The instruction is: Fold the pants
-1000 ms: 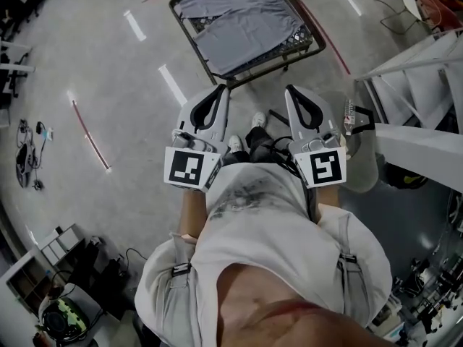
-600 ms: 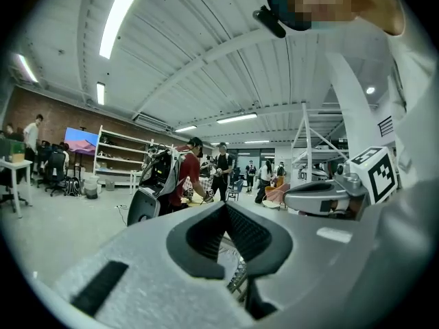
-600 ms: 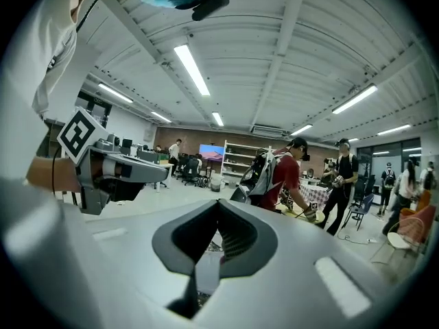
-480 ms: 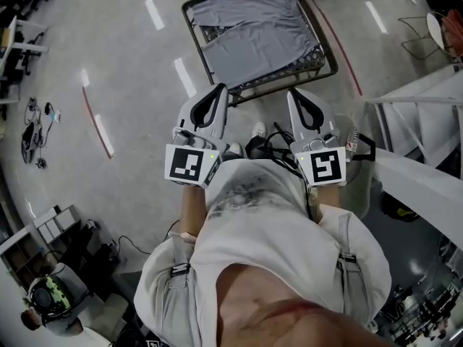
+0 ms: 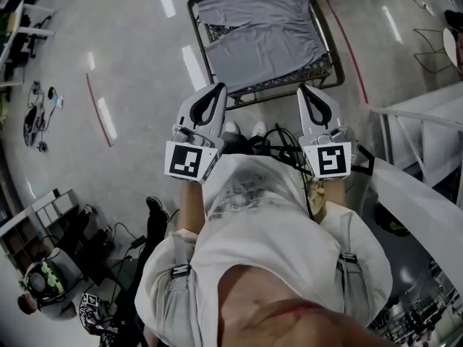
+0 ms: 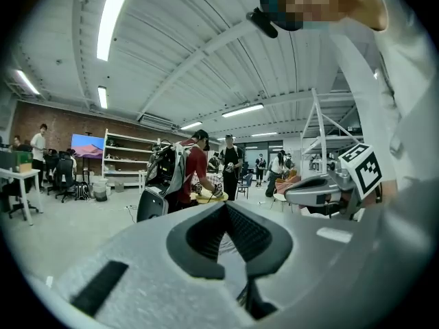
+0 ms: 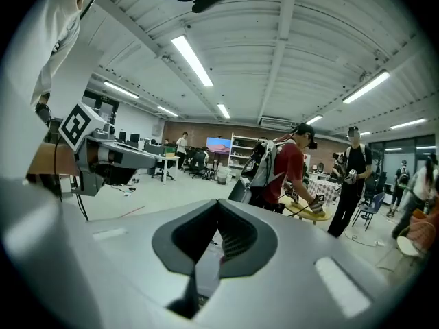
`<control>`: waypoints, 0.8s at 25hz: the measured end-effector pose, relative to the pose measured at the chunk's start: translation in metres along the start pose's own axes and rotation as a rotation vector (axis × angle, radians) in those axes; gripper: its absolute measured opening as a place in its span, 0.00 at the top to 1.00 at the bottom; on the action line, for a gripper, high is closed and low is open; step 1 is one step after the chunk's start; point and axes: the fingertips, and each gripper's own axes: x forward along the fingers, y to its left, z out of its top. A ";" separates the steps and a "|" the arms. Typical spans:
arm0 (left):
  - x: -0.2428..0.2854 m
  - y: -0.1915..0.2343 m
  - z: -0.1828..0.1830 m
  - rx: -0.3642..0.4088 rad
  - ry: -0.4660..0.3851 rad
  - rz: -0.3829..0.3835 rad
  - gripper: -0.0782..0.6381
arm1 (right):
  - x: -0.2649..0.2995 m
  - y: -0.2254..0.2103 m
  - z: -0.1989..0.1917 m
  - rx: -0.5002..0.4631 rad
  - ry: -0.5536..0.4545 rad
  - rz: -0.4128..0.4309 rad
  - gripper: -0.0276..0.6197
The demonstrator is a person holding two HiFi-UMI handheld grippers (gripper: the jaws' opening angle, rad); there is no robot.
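1. Left gripper (image 5: 216, 87): held level in front of the wearer's pale shirt (image 5: 253, 223). Jaws closed together with nothing between them, touching nothing.
2. Right gripper (image 5: 308, 90): alongside the left one and apart from it. Jaws likewise pressed together, empty and in contact with nothing.
3. Shoes (image 5: 231, 129): below and between the two grippers, on the floor just short of the rack's near edge.
4. Concrete floor (image 5: 137, 143): open to the left of the rack and marked with white tape strips (image 5: 194, 67) and a red line (image 5: 98, 110). A shelf unit (image 5: 40, 219) and loose cables crowd the lower left.
5. White railing structure (image 5: 427, 139): closes in the right side, near the rack's right near corner.
6. Black-framed rack (image 5: 289, 80): low on the floor, straight ahead of both grippers.
7. Grey pants (image 5: 264, 38): spread flat across most of the rack, beyond both gripper tips and clear of them. A wedge of mesh shows between the legs at the rack's left edge.
8. Far room, gripper views: a person in a red top (image 7: 288, 173) stands at a distant table, with others beside.
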 end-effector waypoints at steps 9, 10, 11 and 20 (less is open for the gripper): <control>0.047 0.050 -0.055 -0.072 0.036 -0.081 0.89 | 0.066 -0.010 -0.035 -0.046 0.072 0.011 0.94; 0.052 0.056 -0.062 -0.076 0.047 -0.090 0.89 | 0.074 -0.010 -0.041 -0.043 0.105 0.006 0.94; 0.057 0.062 -0.070 -0.079 0.063 -0.099 0.89 | 0.082 -0.010 -0.047 -0.040 0.135 0.001 0.94; 0.091 0.091 -0.137 -0.108 0.209 -0.188 0.86 | 0.122 -0.026 -0.095 0.007 0.262 -0.040 0.94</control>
